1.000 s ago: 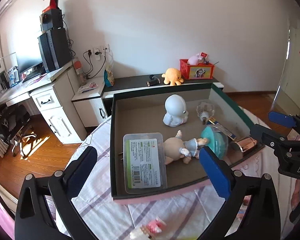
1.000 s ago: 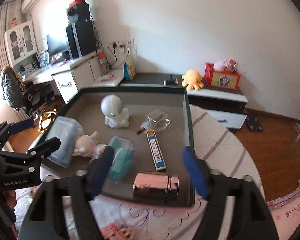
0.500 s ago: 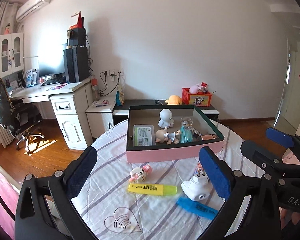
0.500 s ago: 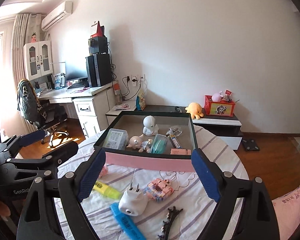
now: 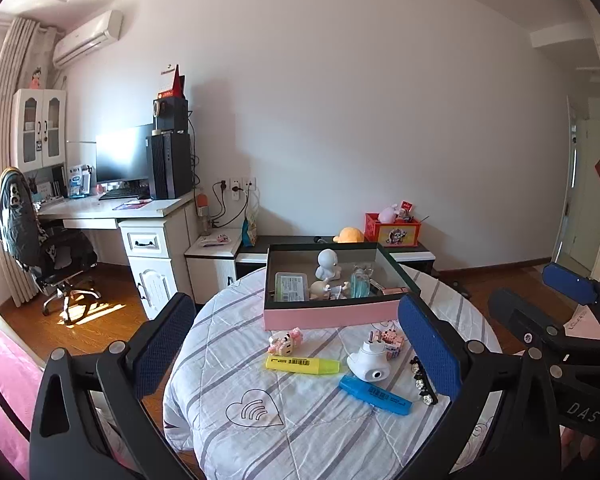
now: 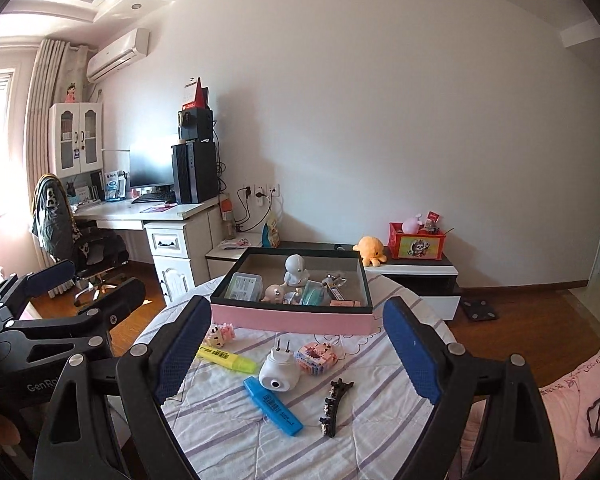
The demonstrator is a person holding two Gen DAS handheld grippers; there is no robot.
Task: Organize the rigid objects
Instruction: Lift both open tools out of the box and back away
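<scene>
A pink box [image 5: 324, 318] with a dark rim stands at the far side of the round table [image 5: 240, 440]. It holds a white figurine [image 5: 326, 264], a clear case [image 5: 291, 286], a doll and other small items. Loose on the cloth in front lie a yellow highlighter [image 5: 302, 364], a blue highlighter [image 5: 374, 394], a white plug adapter [image 5: 370, 364], two pink block toys [image 5: 286, 342] [image 6: 314, 356] and a black hair clip [image 6: 334, 406]. My left gripper [image 5: 296, 308] and right gripper [image 6: 298, 312] hover open over the near edge, nothing between their fingers.
Behind the table stand a white desk [image 5: 140, 216] with a monitor, an office chair [image 5: 52, 256] and a low dark cabinet [image 6: 412, 264] with an orange plush and a red box. Pink bedding [image 6: 572, 392] borders the table at right and near left.
Both grippers have drawn back and up from over the box, so the whole table now shows. The right jaws stand a little wider. Nothing was picked up.
</scene>
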